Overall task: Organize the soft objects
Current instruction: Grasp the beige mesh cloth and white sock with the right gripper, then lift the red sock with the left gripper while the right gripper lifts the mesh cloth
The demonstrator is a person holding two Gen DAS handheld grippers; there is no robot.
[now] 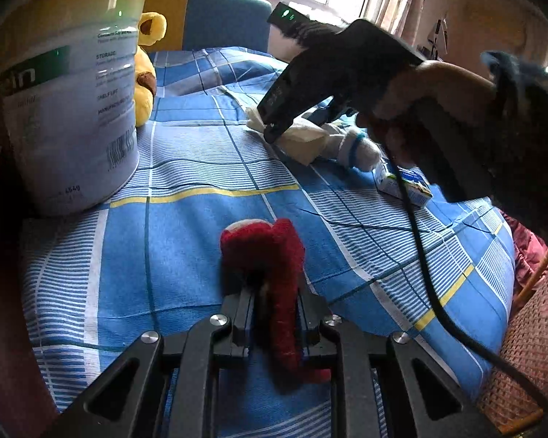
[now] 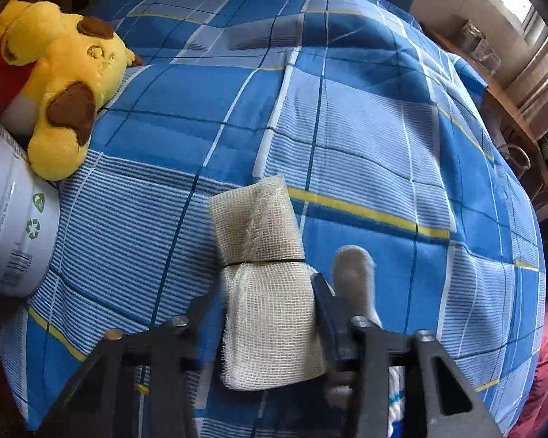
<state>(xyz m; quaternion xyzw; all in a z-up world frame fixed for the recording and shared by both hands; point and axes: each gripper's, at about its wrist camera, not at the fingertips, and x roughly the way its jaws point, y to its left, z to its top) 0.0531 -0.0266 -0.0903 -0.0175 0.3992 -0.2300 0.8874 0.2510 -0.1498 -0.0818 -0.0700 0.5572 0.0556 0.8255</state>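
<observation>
My left gripper (image 1: 274,310) is shut on a red plush toy (image 1: 263,244), which sticks up between its fingers above the blue checked bedspread (image 1: 186,168). My right gripper (image 2: 263,295) points steeply down over a folded cream gauze roll (image 2: 259,252), which lies between its jaws. The right finger (image 2: 323,292) rests against the gauze, and a narrow gap shows at the left finger (image 2: 201,306). In the left wrist view a person's hand (image 1: 420,109) holds the right gripper (image 1: 296,124) over the gauze (image 1: 303,138). A white soft toy with a blue band (image 1: 358,146) lies just beside the gauze.
A yellow plush dog (image 2: 65,84) leans by a tall white tin (image 1: 69,102) at the bed's left. A small carton (image 1: 405,186) lies right of the white toy. A black cable (image 1: 427,273) trails over the bedspread. A wicker basket (image 1: 522,346) stands past the right edge.
</observation>
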